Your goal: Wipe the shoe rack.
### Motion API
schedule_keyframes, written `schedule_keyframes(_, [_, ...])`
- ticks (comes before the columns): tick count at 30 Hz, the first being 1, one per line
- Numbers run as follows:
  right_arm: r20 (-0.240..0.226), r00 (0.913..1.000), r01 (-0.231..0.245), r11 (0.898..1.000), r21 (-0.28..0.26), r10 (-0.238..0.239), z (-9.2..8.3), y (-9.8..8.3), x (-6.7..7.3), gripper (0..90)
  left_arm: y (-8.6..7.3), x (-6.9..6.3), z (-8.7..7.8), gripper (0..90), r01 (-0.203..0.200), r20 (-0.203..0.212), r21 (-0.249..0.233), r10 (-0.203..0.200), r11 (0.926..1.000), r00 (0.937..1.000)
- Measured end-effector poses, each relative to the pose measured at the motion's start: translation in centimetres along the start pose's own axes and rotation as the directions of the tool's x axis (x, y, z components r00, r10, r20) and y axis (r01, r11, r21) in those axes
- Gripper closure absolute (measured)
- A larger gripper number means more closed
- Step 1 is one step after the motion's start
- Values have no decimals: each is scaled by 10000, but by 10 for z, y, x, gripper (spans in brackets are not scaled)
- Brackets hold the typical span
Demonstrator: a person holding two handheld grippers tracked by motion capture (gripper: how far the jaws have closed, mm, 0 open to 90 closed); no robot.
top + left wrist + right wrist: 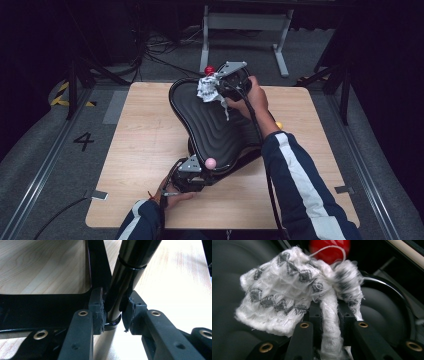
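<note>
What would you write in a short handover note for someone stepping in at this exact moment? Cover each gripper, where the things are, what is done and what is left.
Left gripper: shut on the black post under the chair seat, steadying it at the near end.
Right gripper: shut on the white patterned cloth, which is bunched and pressed on the far end of the seat.
The seat lies padded side up, slanted across the wooden table.
Done: seat secured, cloth in hand and on the surface.
Left: probably wiping the rest of the seat toward the near end; how much has been wiped cannot be told.
</note>
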State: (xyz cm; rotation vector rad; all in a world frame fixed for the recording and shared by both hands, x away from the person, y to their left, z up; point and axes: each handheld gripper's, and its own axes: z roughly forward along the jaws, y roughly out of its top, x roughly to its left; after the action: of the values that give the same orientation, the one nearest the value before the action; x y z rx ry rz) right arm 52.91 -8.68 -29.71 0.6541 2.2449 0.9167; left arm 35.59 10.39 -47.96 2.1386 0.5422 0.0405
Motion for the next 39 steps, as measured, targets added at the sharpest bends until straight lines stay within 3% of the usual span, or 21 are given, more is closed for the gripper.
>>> schedule_keyframes(1, [416,9990,-146,9998,119,141,0,-4,-8,780,0,0,0,709,-19,-11,-4,19,10000,10000])
schedule_keyframes(2, [416,9990,-146,9998,119,141,0,-4,-8,780,0,0,0,709,-19,-11,-4,19,10000,10000])
schedule_keyframes(3, [776,9963,-389,9990,233,370,1,-8,-16,781,0,0,0,709,-7,0,2,7,10000,10000])
schedule_keyframes(8, [1426,9871,-812,9950,581,723,2,-17,-33,778,0,0,0,709,5,1,-8,-5,10000,10000])
schedule_keyframes(11, [1459,9781,-1583,9856,592,1483,1,-26,-49,774,0,0,0,709,26,16,37,-26,10000,10000])
schedule_keyframes(14, [1682,9716,-1807,9807,747,1663,1,-33,-57,776,0,0,0,709,42,1,24,-42,10000,10000])
schedule_keyframes(16, [1464,9700,-2040,9774,553,1942,-1,-37,-62,777,0,0,0,709,35,-12,30,-35,10000,10000])
schedule_keyframes(18, [1649,9696,-1940,9786,688,1806,0,-35,-59,776,0,0,-1,709,26,-26,67,-26,10000,10000])
schedule_keyframes(20, [1955,9709,-1582,9831,916,1381,2,-30,-54,773,0,0,0,708,4,-4,-6,-4,10000,10000])
schedule_keyframes(23, [1894,9732,-1487,9850,876,1301,3,-29,-52,774,0,0,0,708,-1,-6,-19,1,10000,10000])
schedule_keyframes(26, [1428,9785,-1583,9857,579,1488,2,-27,-50,784,0,0,0,708,22,6,-31,-22,10000,10000])
schedule_keyframes(29, [1259,9811,-1549,9864,540,1472,2,-26,-49,785,0,0,0,708,24,3,-33,-24,10000,10000])
schedule_keyframes(35, [1058,9909,-888,9949,472,834,3,-14,-33,785,0,0,0,708,25,1,-35,-25,10000,10000])
schedule_keyframes(39, [659,9964,-554,9981,271,535,3,-7,-20,786,0,0,0,708,26,4,-33,-26,10000,10000])
